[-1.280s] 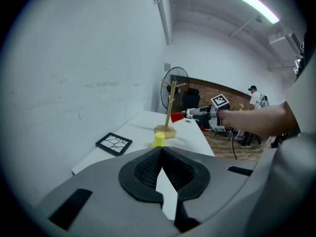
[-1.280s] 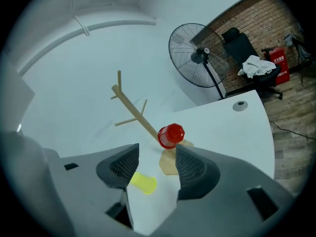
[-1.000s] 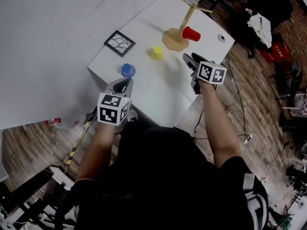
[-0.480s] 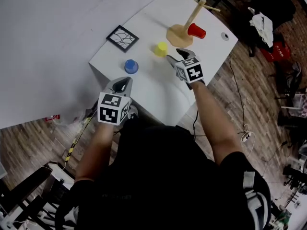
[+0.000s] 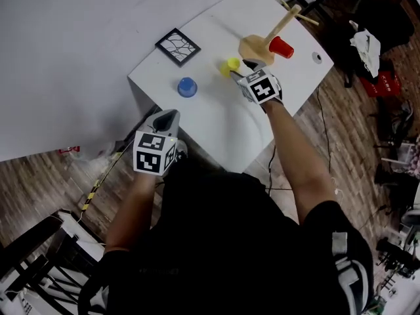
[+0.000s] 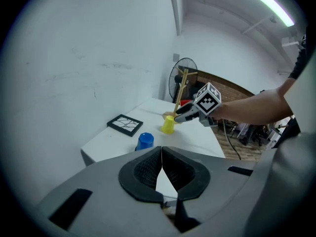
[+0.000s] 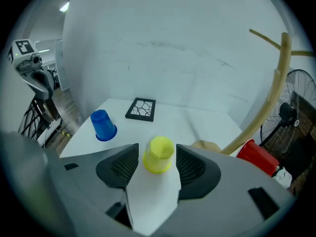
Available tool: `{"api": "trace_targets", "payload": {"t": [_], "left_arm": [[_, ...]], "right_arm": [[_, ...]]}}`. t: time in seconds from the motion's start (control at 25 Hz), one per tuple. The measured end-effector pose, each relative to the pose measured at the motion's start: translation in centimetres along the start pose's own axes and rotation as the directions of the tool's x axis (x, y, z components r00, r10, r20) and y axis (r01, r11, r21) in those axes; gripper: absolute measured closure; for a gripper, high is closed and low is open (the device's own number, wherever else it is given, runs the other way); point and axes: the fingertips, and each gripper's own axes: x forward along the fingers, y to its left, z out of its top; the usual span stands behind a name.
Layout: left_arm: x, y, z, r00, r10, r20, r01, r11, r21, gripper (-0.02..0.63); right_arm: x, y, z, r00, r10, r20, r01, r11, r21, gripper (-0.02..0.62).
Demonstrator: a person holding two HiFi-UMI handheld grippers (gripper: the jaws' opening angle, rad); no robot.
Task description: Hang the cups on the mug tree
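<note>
Right claw (image 5: 241, 71) has pushed forward to the yellow cup (image 7: 158, 154), jaws apart either side of it where it sits upside down on the worktop (image 5: 216, 117) beside the mug tree (image 5: 279, 30); we read that as lining up the pick. Right arm is stretched out. Left claw (image 6: 161, 154) is tucked back off the near edge, jaws together on nothing.

right gripper (image 5: 241, 71) now moved forward and left from the worktop (image 5: 216, 120) near edge, up to the yellow cup (image 5: 231, 63), jaws apart, cup now sitting between them, narrow gaps either side
</note>
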Motion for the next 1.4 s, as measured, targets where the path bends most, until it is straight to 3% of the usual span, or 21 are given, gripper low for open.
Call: {"api": "trace_targets", "payload": {"t": [0.56, 0.92, 1.2, 1.4], "left_arm": [[-0.7, 0.5, -1.5, 0.999, 0.049, -0.009, -0.049, 0.996, -0.073, 0.589], [-0.6, 0.8, -1.5, 0.999, 0.050, -0.009, -0.051, 0.996, -0.079, 0.589], [-0.3, 0.7, -0.8, 0.999, 0.040, 0.005, -0.039, 0.997, -0.060, 0.589], [0.2, 0.6, 0.4, 1.000, 0.022, 0.017, -0.022, 0.999, -0.025, 0.589]], "right_arm": [[3.4, -0.4, 0.3, 0.995, 0.062, -0.075, -0.065, 0.997, -0.048, 0.360], [4.2, -0.5, -0.7, 0.993, 0.052, -0.101, -0.056, 0.998, -0.039, 0.365], [2.6, -0.8, 0.4, 0.999, 0.021, -0.049, -0.022, 0.999, -0.023, 0.383], [-0.4, -1.0, 2.3, 0.999, -0.004, 0.045, 0.003, 1.000, 0.021, 0.383]]}}
